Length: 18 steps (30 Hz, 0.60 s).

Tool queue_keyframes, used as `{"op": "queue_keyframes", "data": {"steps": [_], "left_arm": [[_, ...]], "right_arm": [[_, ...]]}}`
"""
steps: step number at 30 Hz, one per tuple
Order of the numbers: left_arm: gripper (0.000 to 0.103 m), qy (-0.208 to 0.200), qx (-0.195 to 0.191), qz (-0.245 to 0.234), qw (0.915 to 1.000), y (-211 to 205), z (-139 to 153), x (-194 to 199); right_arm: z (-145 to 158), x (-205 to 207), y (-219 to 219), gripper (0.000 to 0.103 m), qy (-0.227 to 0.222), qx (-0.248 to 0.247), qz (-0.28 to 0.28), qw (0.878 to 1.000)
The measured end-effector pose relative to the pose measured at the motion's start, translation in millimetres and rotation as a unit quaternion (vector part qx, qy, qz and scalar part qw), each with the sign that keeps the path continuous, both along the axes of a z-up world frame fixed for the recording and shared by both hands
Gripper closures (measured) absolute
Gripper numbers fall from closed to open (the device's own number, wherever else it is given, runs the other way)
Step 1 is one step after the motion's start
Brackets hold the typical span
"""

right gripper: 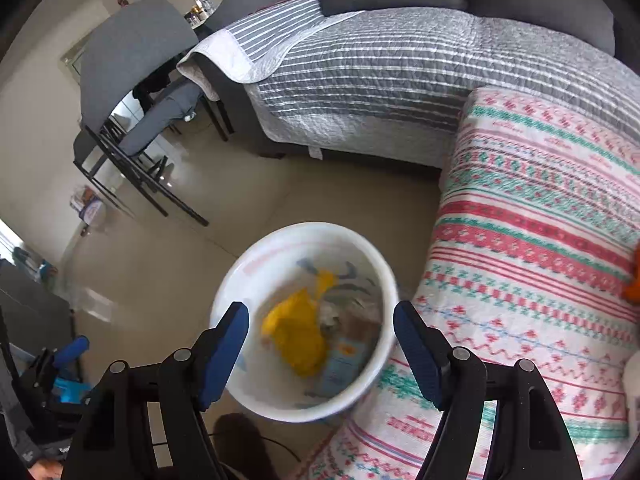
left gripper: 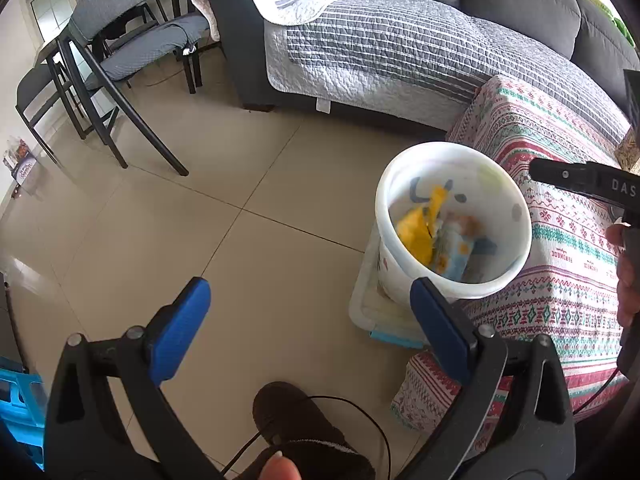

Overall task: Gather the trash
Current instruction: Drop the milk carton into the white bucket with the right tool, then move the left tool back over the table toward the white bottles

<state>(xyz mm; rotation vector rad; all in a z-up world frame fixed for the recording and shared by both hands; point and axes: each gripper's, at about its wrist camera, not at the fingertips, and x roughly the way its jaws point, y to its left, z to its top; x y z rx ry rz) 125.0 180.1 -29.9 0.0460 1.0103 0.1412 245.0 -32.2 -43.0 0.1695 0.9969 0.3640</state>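
Observation:
A white bin [left gripper: 494, 184] stands on the floor beside a table under a patterned cloth. Inside lie a yellow wrapper [left gripper: 416, 236], a blue packet [left gripper: 460, 258] and other blurred trash. My left gripper [left gripper: 308, 288] is open and holds nothing; it hangs over the tiles just left of the bin, its right finger overlapping the rim. In the right wrist view my right gripper [right gripper: 320, 312] is open above the bin [right gripper: 256, 256], with the yellow wrapper [right gripper: 296, 332] and blue packet [right gripper: 340, 364] seen below between its fingers. No pad touches anything.
The bin sits on a clear plastic lid [left gripper: 366, 304]. The patterned cloth [left gripper: 560, 248] covers the table on the right, with an orange thing [right gripper: 634, 280] at its edge. A sofa with a grey striped quilt [left gripper: 380, 48] lies behind, black-legged chairs [left gripper: 120, 56] far left. A slippered foot [left gripper: 296, 412] and a cable are below.

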Motion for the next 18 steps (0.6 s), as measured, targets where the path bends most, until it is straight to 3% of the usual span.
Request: {"op": "queue_keyframes", "data": {"steps": [10, 18], "left_arm": [[0.003, 0.008, -0.011, -0.021, 0.9997, -25, 6, 0], [0.001, 0.016, -0.024, -0.048, 0.9985, -61, 10, 6]], "right_arm": [[19, -30, -41, 0.019, -0.003, -0.051, -0.034, 0.998], [34, -58, -101, 0.017, -0.004, -0.074, -0.071, 0.995]]}}
